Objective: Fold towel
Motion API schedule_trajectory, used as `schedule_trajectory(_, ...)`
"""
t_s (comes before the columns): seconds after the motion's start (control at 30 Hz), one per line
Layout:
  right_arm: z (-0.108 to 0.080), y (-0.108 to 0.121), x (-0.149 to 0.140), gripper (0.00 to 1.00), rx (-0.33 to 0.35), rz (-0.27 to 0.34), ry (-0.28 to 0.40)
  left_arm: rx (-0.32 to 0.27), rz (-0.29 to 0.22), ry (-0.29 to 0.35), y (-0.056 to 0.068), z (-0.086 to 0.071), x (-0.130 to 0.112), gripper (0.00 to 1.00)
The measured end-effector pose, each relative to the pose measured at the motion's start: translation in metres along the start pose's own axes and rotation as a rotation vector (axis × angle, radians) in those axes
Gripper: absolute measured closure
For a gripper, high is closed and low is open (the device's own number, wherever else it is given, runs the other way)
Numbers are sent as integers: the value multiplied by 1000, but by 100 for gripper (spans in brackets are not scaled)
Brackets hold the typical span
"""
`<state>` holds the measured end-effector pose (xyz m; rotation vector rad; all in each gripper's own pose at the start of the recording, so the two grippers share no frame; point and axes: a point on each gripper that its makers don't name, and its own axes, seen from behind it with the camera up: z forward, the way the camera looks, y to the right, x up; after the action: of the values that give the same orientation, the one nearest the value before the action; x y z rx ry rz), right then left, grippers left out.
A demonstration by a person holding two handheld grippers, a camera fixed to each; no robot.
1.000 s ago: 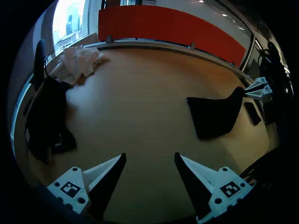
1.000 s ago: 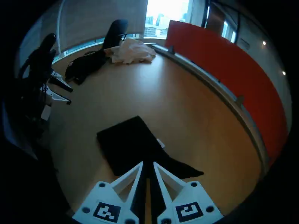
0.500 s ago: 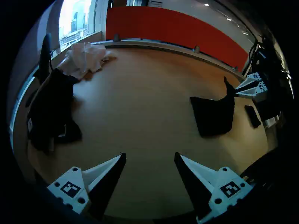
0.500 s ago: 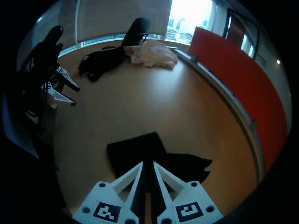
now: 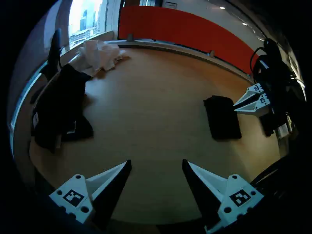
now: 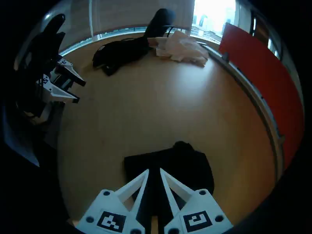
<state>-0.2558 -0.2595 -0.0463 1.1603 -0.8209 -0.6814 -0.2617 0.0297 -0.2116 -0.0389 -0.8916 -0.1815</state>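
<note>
On the table (image 5: 156, 97), we see the right gripper (image 6: 154, 170) pinched onto the near edge of the folded towel (image 6: 187, 163), which lies crosswise to it, while the left gripper (image 5: 156, 162) hangs open, well apart.

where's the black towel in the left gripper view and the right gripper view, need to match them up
Left gripper view: the black cloth towel lies right of centre on the wooden table, at the tips of the right hand-held gripper.
Right gripper view: lower centre, at that gripper's own tips.
Shared landmark: the crumpled white cloth at the table's far edge.
</note>
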Motion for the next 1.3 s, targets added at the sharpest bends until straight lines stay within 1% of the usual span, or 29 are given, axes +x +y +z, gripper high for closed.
schedule_trajectory(0.07,1,0,-1,95,3,5,-3,-1,-1,-1,0,1,0,4)
schedule_trajectory(0.13,1,-1,-2,92,8,12,-7,-1,1,-2,0,1,0,4)
schedule_trajectory(0.2,1,-2,-4,87,15,18,-9,0,4,-3,-1,2,1,4)
schedule_trajectory(0.23,1,-2,-5,82,18,21,-10,0,5,-4,-1,2,1,4)
schedule_trajectory(0.27,1,-3,-5,76,21,24,-10,0,6,-4,-1,2,1,4)
schedule_trajectory(0.33,1,-4,-7,60,25,30,-11,1,8,-6,-2,3,1,4)
schedule_trajectory(0.4,1,-4,-8,37,27,36,-12,1,9,-7,-2,3,2,4)
schedule_trajectory(0.43,0,-4,-9,30,26,40,-12,1,9,-7,-2,4,2,4)
schedule_trajectory(0.47,0,-4,-10,27,24,43,-13,0,9,-7,-2,4,2,4)
schedule_trajectory(0.5,0,-4,-11,25,23,47,-14,-1,9,-8,-2,4,2,4)
schedule_trajectory(0.67,-1,-2,-16,26,12,63,-15,-6,8,-8,-1,6,4,4)
schedule_trajectory(0.87,-4,0,-24,26,-8,84,-15,-7,20,-10,0,7,5,4)
schedule_trajectory(1.3,-9,-4,-53,26,-44,134,-43,-9,40,-8,1,10,10,4)
